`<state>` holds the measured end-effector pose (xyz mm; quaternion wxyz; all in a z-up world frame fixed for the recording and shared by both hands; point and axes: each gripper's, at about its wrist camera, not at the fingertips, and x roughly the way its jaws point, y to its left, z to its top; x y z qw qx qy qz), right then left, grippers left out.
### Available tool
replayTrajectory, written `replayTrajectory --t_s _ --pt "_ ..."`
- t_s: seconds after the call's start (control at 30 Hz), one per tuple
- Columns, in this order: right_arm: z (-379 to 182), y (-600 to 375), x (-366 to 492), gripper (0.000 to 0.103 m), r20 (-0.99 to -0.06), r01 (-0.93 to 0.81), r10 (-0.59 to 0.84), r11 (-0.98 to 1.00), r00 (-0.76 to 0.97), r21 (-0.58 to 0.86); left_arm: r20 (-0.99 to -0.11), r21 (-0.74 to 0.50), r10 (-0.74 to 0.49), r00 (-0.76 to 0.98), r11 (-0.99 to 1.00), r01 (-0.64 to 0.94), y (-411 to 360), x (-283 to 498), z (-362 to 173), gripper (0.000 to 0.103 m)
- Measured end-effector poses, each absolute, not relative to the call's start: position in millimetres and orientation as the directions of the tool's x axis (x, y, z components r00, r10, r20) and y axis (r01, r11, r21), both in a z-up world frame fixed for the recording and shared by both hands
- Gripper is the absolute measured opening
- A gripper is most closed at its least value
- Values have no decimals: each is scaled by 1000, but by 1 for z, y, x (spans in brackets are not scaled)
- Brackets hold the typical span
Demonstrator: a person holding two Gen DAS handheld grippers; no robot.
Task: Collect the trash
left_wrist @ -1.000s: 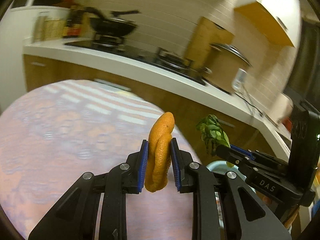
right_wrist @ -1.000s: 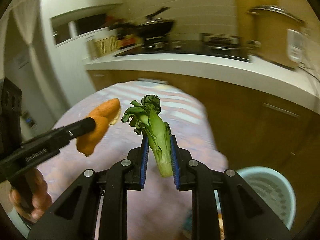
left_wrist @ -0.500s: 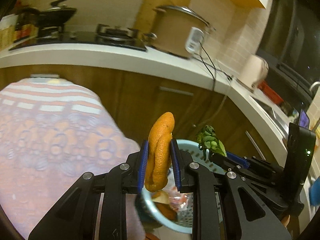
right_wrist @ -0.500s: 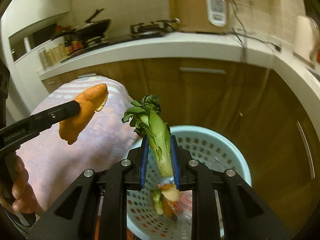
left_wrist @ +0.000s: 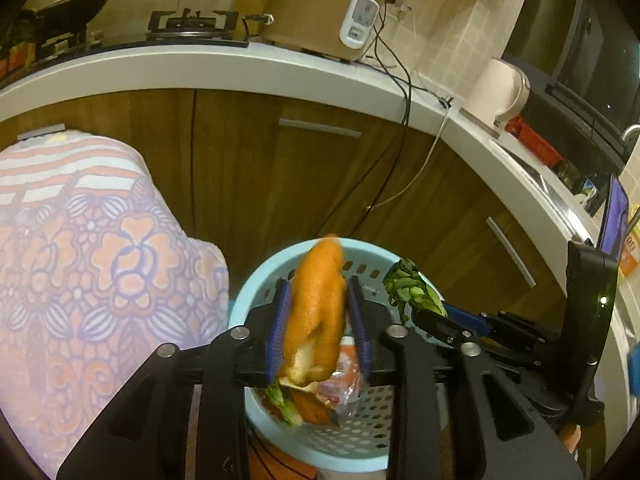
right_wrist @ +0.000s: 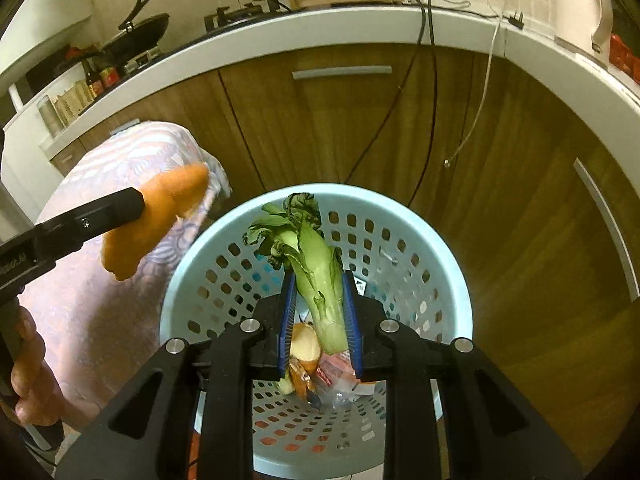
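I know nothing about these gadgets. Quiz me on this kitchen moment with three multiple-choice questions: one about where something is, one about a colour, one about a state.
1. Where is the green vegetable?
A. on the counter
B. between the right tongs, above the basket
C. on the tablecloth

2. What colour is the basket?
A. light blue
B. red
C. black

3. How full is the basket?
A. empty
B. some scraps at the bottom
C. heaped to the rim

Answers:
1 B, the right wrist view shows the stalk between the blue pads with the basket beneath.
2 A, its holed wall is pale blue.
3 B, scraps lie at the bottom while the walls above are bare.
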<state>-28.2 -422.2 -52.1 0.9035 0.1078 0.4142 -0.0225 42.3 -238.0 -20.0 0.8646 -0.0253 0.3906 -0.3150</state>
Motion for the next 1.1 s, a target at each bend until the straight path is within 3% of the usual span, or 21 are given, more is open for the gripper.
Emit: replayTrajectory --t_s 0.13,0.2,0.47,0.7,0.9,1.1 --pt "-55 -425 -30 32 -756 139 53 972 652 188 -655 -281 -559 508 805 523 -237 41 -18 47" --pt "-51 -424 -33 51 -745 144 40 973 665 181 -646 -280 -559 520 807 520 -233 40 -15 52" --pt "-25 -417 -41 51 -674 134 22 975 739 179 -588 -256 -526 614 842 476 -211 30 4 65" --pt "9 -400 -48 51 -579 177 -77 977 811 117 -477 -148 -430 766 899 413 -198 3 38 77" --pt "33 -385 -54 51 -503 228 -169 972 848 59 -408 -107 -372 834 927 361 -188 -11 58 82" --pt "43 -377 -57 51 -463 230 -172 971 870 72 -389 -106 -337 858 941 321 -175 -16 58 85"
